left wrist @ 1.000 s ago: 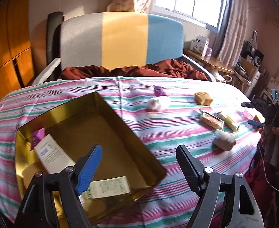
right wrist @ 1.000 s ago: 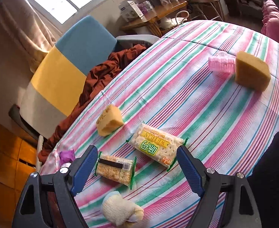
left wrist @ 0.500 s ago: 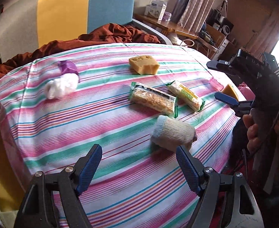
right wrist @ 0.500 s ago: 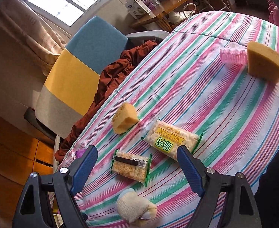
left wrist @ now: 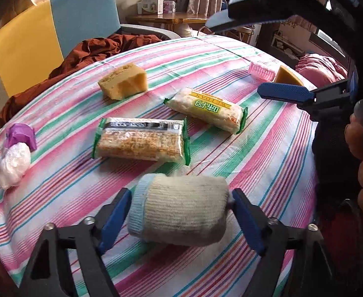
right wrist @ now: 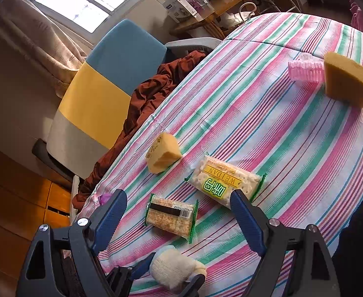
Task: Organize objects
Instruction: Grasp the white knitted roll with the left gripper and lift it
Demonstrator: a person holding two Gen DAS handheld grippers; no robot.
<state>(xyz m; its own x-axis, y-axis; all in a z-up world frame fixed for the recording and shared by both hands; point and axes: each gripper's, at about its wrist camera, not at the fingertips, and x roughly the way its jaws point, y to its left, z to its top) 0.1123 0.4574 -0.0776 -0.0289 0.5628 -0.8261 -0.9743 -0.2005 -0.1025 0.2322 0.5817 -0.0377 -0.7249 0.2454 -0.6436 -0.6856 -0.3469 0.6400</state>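
Left gripper [left wrist: 179, 212] spread wide around rolled sock [left wrist: 179, 210] on striped table [left wrist: 268, 148], not clamped. Right gripper [right wrist: 179, 212] open, empty, above snack packs [right wrist: 171, 214].

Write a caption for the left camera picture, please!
Left tool open around a rolled cream knitted sock on the striped tablecloth, near two wrapped cracker packets.
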